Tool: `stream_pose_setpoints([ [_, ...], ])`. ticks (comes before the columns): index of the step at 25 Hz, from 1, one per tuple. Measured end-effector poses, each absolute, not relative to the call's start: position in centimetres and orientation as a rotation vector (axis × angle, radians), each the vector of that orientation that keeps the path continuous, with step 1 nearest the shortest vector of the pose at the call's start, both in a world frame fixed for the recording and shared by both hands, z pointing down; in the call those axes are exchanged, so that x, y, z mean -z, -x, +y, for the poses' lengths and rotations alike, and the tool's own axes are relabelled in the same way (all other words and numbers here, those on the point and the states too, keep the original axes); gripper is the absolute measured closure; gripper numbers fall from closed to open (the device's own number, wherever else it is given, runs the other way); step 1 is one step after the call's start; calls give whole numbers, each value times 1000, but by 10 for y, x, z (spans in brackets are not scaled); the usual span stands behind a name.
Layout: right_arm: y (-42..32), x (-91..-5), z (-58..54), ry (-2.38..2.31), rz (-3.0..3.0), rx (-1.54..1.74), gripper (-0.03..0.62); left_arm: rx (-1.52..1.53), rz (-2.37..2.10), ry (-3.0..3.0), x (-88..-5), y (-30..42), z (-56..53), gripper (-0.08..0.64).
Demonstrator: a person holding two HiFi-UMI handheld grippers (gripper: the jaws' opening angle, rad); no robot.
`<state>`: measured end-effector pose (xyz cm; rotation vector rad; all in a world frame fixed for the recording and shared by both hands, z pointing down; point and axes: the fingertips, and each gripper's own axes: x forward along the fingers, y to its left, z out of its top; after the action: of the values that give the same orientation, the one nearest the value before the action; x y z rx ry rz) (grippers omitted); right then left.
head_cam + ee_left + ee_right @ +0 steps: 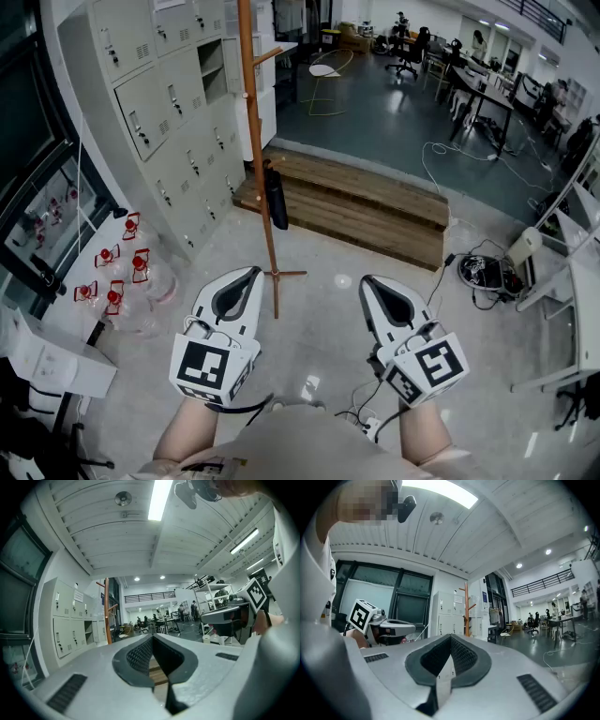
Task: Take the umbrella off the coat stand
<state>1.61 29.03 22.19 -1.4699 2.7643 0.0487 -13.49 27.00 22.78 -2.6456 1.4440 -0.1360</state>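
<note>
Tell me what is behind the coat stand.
Behind the coat stand are wooden steps and grey lockers. The black umbrella hanging on it covers a strip of the steps; nothing can be seen there.

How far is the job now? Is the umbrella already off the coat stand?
Nothing is done yet: the black umbrella hangs on the coat stand. Nothing is in hand: the left tool and the right tool are shut and empty, short of the stand. Remaining: reach, grip, lift it off.
</note>
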Motion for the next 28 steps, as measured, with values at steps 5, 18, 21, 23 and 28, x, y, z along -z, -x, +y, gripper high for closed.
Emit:
stream_pose_setpoints([
  [5,-24,-221,293,1499,2709,-34,584,163,1437,2634,-227,133,275,552],
  [18,-37,-224,305,1504,2718,-88,584,203,1458,2611,-230,115,286,552],
  [21,-41,-230,309,1488,2731,-84,584,223,1455,2608,-233,104,289,552],
  [23,-45,-234,310,1473,2741,-66,584,228,1466,2607,-238,98,290,552],
  [28,-61,-244,311,1443,2748,-41,584,266,1482,2597,-247,82,288,552],
])
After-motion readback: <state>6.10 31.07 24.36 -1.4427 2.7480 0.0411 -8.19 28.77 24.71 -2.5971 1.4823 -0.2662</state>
